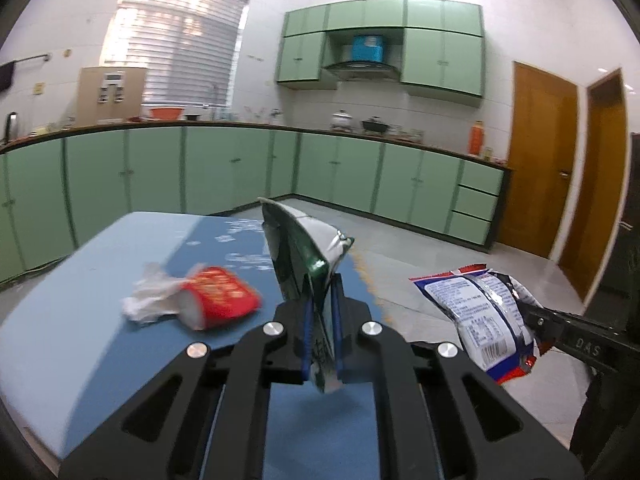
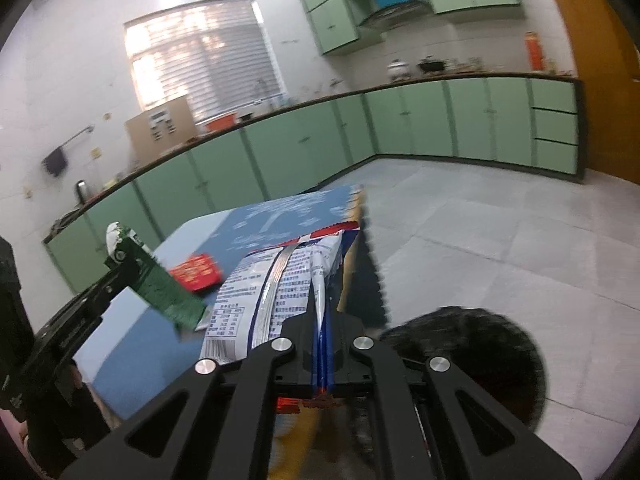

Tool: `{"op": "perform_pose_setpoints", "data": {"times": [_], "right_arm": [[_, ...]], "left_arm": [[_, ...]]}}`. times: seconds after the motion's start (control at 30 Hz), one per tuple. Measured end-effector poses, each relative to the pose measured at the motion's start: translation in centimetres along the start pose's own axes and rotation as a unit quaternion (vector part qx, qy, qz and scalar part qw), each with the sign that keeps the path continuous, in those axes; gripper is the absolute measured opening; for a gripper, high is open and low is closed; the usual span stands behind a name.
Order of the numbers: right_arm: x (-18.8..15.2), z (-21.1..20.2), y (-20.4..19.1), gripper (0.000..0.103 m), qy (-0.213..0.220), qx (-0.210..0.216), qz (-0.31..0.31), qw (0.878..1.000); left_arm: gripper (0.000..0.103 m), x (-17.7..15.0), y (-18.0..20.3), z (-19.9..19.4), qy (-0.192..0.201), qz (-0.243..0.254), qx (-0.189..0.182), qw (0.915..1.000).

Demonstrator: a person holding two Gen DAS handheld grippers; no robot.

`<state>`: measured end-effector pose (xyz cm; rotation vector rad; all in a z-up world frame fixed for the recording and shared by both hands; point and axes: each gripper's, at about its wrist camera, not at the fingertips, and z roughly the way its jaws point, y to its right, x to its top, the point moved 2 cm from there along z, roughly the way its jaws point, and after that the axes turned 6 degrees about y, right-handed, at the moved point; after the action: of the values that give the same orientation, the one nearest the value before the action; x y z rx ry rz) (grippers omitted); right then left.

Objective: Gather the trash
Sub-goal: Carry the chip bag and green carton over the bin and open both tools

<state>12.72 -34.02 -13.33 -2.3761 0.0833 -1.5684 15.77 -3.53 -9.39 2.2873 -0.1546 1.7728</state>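
My left gripper [image 1: 322,320] is shut on a flattened green carton [image 1: 300,252] and holds it above the blue table [image 1: 80,300]. It also shows in the right wrist view [image 2: 156,280]. My right gripper [image 2: 322,328] is shut on a white, blue and red snack bag [image 2: 272,280], held off the table's right side; the bag shows in the left wrist view [image 1: 480,312]. A red paper cup [image 1: 218,298] lies on its side on the table with crumpled white tissue [image 1: 150,296] at its mouth.
A black round bin [image 2: 472,360] stands on the tiled floor right of the table, below my right gripper. Green cabinets [image 1: 240,168] and a counter run along the far walls. Wooden doors [image 1: 560,168] are at the right.
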Motion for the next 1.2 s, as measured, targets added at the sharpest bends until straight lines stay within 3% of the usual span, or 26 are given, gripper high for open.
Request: {"op": "perform_pose_setpoints", "data": {"times": [0.2, 0.47, 0.63, 0.77, 0.87, 1.13, 1.2], "right_arm": [[-0.2, -1.1, 4.9, 0.003, -0.001, -0.049, 0.020, 0.999], [-0.4, -0.6, 9.9, 0.007, -0.013, -0.096, 0.034, 0.995], [-0.6, 0.9, 12.5, 0.016, -0.034, -0.113, 0.043, 0.992], [-0.8, 1.5, 13.7, 0.024, -0.039, -0.122, 0.052, 0.990], [-1.2, 1.6, 13.7, 0.037, -0.043, -0.131, 0.052, 0.989], [-0.9, 1.4, 13.1, 0.037, -0.033, -0.128, 0.050, 0.990], [-0.6, 1.0, 12.4, 0.037, -0.025, -0.124, 0.046, 0.991]], "left_arm": [[0.007, -1.0, 7.6, 2.6, -0.006, 0.016, -0.083, 0.9964], [0.008, -3.6, 14.5, 6.8, -0.043, 0.041, -0.140, 0.9884], [0.009, -5.3, 15.5, 10.1, -0.090, 0.043, -0.164, 0.9815], [0.018, -5.7, 15.5, 11.8, -0.109, 0.047, -0.168, 0.9785], [0.033, -5.4, 15.5, 12.2, -0.109, 0.045, -0.171, 0.9783], [0.033, -3.4, 13.7, 11.4, -0.086, 0.035, -0.158, 0.9830], [0.037, -2.6, 12.7, 10.7, -0.075, 0.031, -0.149, 0.9855]]}}
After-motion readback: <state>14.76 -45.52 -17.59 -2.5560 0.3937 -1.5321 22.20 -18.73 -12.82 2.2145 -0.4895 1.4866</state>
